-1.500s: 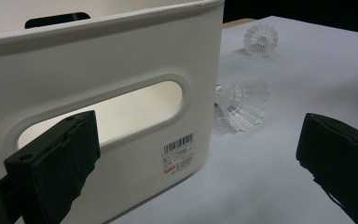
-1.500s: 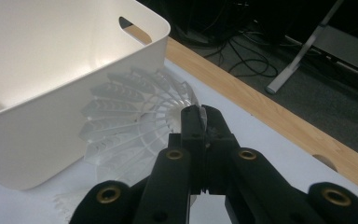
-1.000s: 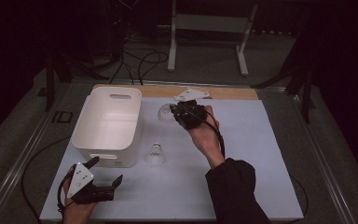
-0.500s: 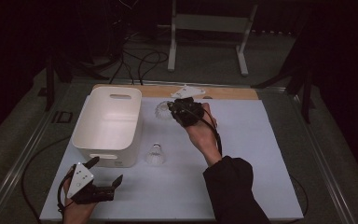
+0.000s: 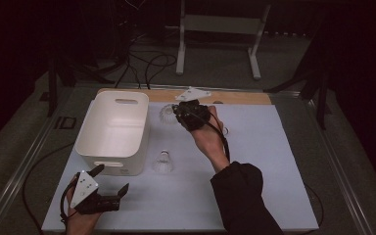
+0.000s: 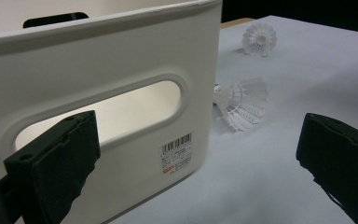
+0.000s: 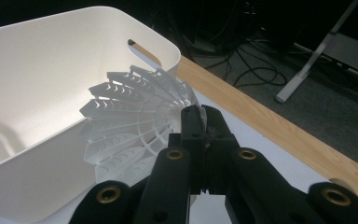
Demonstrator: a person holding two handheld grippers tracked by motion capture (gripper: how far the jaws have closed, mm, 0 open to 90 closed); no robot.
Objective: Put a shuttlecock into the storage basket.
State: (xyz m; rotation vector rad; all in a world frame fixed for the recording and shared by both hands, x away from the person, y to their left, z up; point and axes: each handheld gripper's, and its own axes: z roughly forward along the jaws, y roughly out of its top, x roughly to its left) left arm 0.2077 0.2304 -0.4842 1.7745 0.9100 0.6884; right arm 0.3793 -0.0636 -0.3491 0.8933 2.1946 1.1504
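White shuttlecock (image 7: pixel 135 121) pinched in right claw (image 7: pixel 200 123) — beside bin (image 7: pixel 37 93)

Dark room, grey floor (image 5: pixel 293 63), metal stand (image 5: pixel 220 24), cables (image 5: pixel 142 61)

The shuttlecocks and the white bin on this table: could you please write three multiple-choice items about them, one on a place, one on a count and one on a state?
1. Where does the free shuttlecock lie?
A. inside the white bin
B. on the table sheet beside the bin's near right corner
C. on the floor

2. How many shuttlecocks show in the high view?
A. two
B. four
C. none

3. How do the right gripper's jaws stand?
A. wide open over the bin
B. closed on a shuttlecock
C. closed on the bin's handle

Answers:
1 B: it rests on the table sheet just right of the white bin.
2 A: one lies on the sheet, and the held shuttlecock is at the right gripper.
3 B: in the right gripper view the jaws pinch the shuttlecock's cork end beside the bin.
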